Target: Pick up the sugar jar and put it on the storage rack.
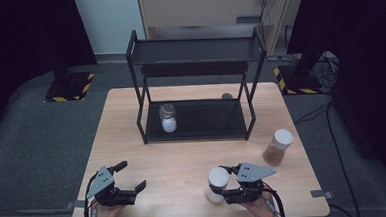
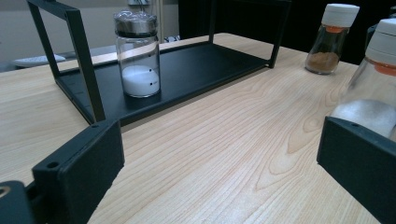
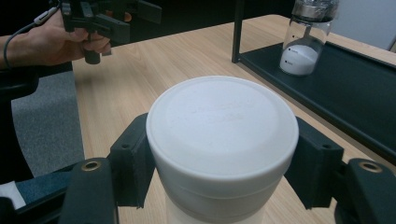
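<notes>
Your right hand-held gripper point(image 1: 224, 187) clamps the white-lidded jar point(image 1: 217, 183); your left hand-held gripper point(image 1: 133, 175) gapes empty. Three jars: this, brown-filled jar point(image 1: 278, 147), shelf jar point(image 1: 168, 118).

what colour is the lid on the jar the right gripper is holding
White: the lid on the jar is plain white, shown best in the right gripper view.

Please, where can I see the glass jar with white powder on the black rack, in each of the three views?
High view: jar at centre, left on the rack's lower shelf.
Left gripper view: jar upper left, on the shelf.
Right gripper view: jar upper right, on the shelf.
Shared landmark: the rack.
</notes>
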The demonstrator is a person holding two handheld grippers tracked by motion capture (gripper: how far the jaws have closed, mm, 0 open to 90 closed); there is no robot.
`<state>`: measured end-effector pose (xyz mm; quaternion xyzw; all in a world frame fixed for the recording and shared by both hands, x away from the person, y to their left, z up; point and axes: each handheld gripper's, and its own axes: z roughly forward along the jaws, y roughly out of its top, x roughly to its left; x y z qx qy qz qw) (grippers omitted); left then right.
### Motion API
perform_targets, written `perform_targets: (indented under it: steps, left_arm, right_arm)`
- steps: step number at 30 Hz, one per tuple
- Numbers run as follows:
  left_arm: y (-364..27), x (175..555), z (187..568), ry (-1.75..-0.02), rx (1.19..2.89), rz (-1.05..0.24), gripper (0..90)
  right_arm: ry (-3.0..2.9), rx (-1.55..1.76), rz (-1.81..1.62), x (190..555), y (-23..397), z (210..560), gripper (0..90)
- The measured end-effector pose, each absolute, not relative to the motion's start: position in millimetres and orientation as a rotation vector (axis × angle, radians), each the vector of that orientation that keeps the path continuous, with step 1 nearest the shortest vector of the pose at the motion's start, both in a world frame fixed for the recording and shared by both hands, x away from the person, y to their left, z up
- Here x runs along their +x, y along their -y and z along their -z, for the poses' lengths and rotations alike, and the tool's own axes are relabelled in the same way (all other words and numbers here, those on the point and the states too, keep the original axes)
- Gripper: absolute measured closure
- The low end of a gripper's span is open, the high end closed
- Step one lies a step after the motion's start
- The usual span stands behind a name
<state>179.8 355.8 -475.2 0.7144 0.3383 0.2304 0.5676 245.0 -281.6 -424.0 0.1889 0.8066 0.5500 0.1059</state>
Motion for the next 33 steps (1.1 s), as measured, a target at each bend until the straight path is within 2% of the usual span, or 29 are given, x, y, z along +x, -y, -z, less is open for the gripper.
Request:
perform_targets:
  steps: [33]
  left_arm:
    - [-356.1, 180.9, 475.6, -0.793, 1.681, -0.532, 0.0]
  right_arm:
    - [-2.350, 0.588, -1.597, 302.3, 250.0, 358.1, 33.9]
